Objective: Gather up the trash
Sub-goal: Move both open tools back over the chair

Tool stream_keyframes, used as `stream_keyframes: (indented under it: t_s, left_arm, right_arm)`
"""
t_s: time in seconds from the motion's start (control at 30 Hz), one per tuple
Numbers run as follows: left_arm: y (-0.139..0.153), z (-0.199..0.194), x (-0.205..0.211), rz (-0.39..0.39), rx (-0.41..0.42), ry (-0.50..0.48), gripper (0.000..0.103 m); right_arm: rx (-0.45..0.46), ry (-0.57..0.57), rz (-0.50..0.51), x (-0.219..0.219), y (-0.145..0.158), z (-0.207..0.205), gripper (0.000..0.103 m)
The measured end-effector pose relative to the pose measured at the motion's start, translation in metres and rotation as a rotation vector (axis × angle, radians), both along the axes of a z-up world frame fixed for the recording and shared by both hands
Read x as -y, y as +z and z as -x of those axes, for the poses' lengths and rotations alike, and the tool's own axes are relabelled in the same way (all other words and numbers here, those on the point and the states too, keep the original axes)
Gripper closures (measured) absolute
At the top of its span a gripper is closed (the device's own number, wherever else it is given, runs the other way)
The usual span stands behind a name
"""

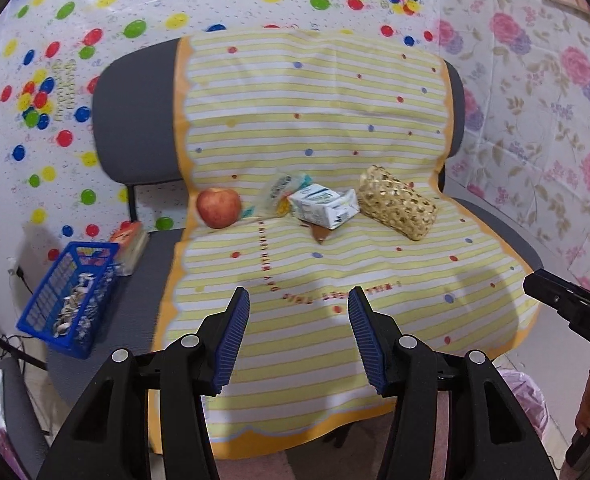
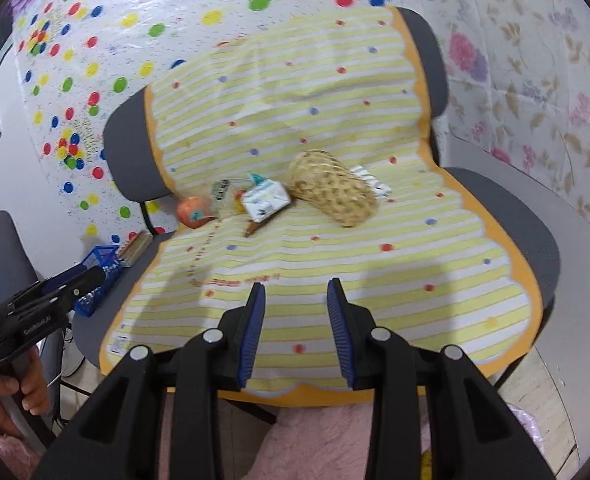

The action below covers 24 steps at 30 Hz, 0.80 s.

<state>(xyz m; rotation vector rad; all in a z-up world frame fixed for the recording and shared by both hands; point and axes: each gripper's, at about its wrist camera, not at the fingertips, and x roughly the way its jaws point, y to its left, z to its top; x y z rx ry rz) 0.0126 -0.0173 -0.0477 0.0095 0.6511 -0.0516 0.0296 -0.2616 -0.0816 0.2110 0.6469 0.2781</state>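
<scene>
White carton (image 1: 323, 205) crumpled at far middle of seat, on striped cloth (image 1: 315, 120), against chair back; clear wrapper (image 1: 281, 192) touching its left side, apple (image 1: 218, 207) further left, woven basket (image 1: 395, 203) just right. Straight ahead of left gripper (image 1: 299, 336), well apart from it; long axis roughly left-right, slightly skewed, so crosswise to open jaws. Left gripper about half open, empty. Right gripper (image 2: 295, 332) narrower, empty, pads not touching; from it, carton (image 2: 265, 200) ahead and a bit left, basket (image 2: 333, 188) directly ahead. Left hand judged better lined up for carton. Blue crate (image 1: 69, 300) near left, off cloth; pink bag (image 1: 525, 396) near right, by floor.
</scene>
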Motion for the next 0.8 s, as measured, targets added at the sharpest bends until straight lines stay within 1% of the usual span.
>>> stream_keyframes:
  t_s: [0.07,0.23,0.33,0.47,0.53,0.63,0.73,0.8]
  left_arm:
    - [0.000,-0.009,0.015,0.002,-0.001,-0.022,0.050]
    - [0.010,-0.031,0.062,0.010,0.020,-0.129,0.050]
    - [0.018,-0.039,0.085,0.039,0.043,-0.202,0.050]
    - [0.027,-0.034,0.105,0.069,0.081,-0.288,0.050]
    - [0.029,-0.027,0.106,0.075,0.095,-0.296,0.050]
    - [0.026,-0.016,0.095,0.098,0.074,-0.302,0.050]
    - [0.024,-0.008,0.071,0.077,0.070,-0.266,0.050]
    - [0.026,-0.005,0.048,0.058,0.087,-0.225,0.050]
  right_arm:
    - [0.001,-0.034,0.006,0.017,0.001,0.000,0.071]
    - [-0.004,-0.144,0.011,0.061,0.004,0.012,0.071]
    - [-0.009,-0.233,0.039,0.083,0.006,0.033,0.071]
    - [-0.006,-0.317,0.049,0.097,0.008,0.063,0.071]
    - [-0.001,-0.337,0.056,0.096,0.007,0.078,0.071]
    - [-0.001,-0.329,0.062,0.085,0.006,0.086,0.071]
    - [0.003,-0.309,0.062,0.068,0.006,0.083,0.071]
    - [0.006,-0.294,0.050,0.055,0.010,0.077,0.071]
